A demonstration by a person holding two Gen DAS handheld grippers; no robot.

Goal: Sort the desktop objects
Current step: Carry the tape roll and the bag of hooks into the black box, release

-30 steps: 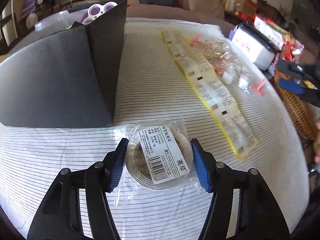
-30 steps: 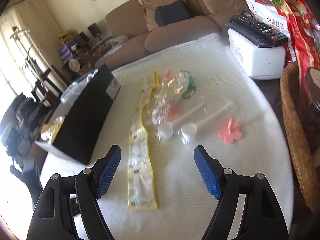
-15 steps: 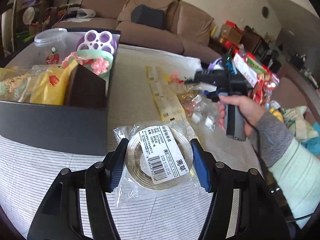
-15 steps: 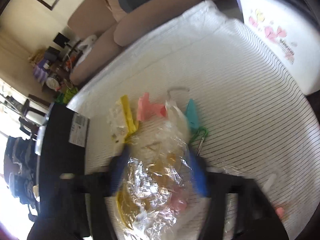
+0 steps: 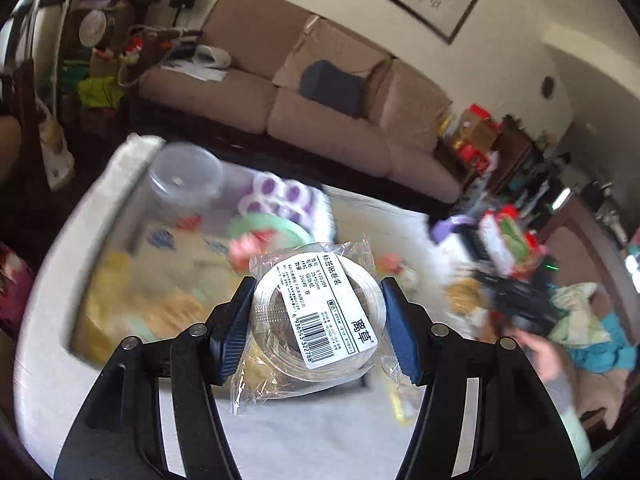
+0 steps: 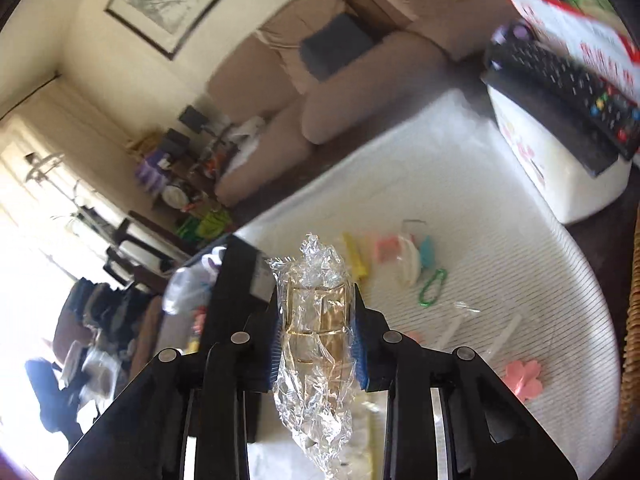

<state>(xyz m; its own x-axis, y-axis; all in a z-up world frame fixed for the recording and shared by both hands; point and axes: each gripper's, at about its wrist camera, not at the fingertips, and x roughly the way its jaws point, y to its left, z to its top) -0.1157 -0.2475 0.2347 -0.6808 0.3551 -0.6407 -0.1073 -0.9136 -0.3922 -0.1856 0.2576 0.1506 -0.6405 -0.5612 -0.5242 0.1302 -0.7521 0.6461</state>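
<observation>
Our left gripper [image 5: 318,330] pinches the clear-wrapped tape roll with a white barcode label [image 5: 320,316] above the striped white counter [image 5: 320,440]. Our right gripper [image 6: 316,340] is closing on a crinkled clear bag of gold pieces [image 6: 316,320]. Beyond lie a pink flower-shaped clip [image 6: 522,378], a green carabiner [image 6: 432,288] and open cloth up to the white box carrying a black remote [image 6: 560,180]; the black storage box [image 6: 236,280] crowds the left.

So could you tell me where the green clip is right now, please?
In the right wrist view, the green clip lies on the striped tablecloth, right of the gripper's held plastic packet, just below a teal piece.
</observation>
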